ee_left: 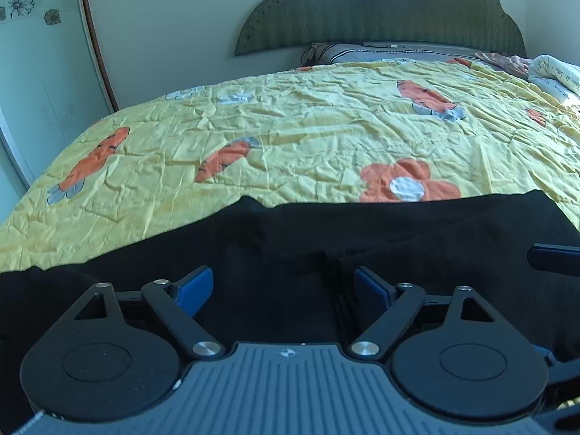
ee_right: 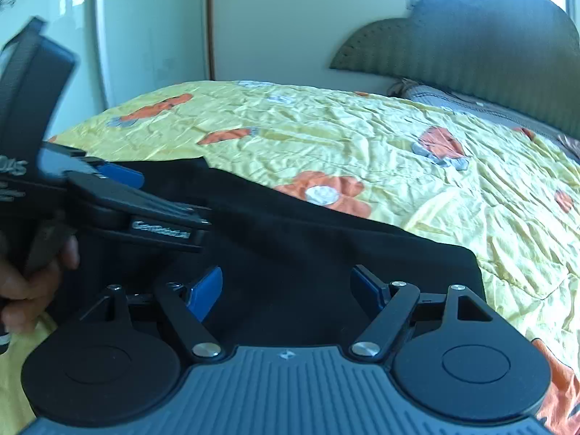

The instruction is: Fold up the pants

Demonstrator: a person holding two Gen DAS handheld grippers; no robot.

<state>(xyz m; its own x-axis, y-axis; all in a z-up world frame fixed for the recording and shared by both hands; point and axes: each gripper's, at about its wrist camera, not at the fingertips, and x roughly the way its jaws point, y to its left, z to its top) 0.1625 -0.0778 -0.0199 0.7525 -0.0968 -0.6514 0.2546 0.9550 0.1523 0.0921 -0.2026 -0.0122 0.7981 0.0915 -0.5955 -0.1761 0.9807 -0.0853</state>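
Note:
Black pants (ee_left: 290,232) lie flat across the near part of the bed, their far edge straight against the yellow cover. My left gripper (ee_left: 282,282) hangs over them, its blue pads (ee_left: 197,286) wide apart with only the flat cloth beneath the gap. In the right wrist view the same pants (ee_right: 308,246) end in a corner at the right. My right gripper (ee_right: 286,279) stands open above them, nothing pinched. The left gripper (ee_right: 174,206) shows there at the left, held by a hand (ee_right: 32,282). Part of the right gripper (ee_left: 554,253) juts in at the left wrist view's right edge.
A wrinkled yellow bedspread (ee_left: 308,127) with orange carrots and flowers covers the bed. A green headboard (ee_left: 380,11) and a grey pillow (ee_left: 380,52) stand at the far end. Bunched light bedding (ee_left: 551,72) lies far right. A wardrobe door (ee_left: 36,72) stands at the left.

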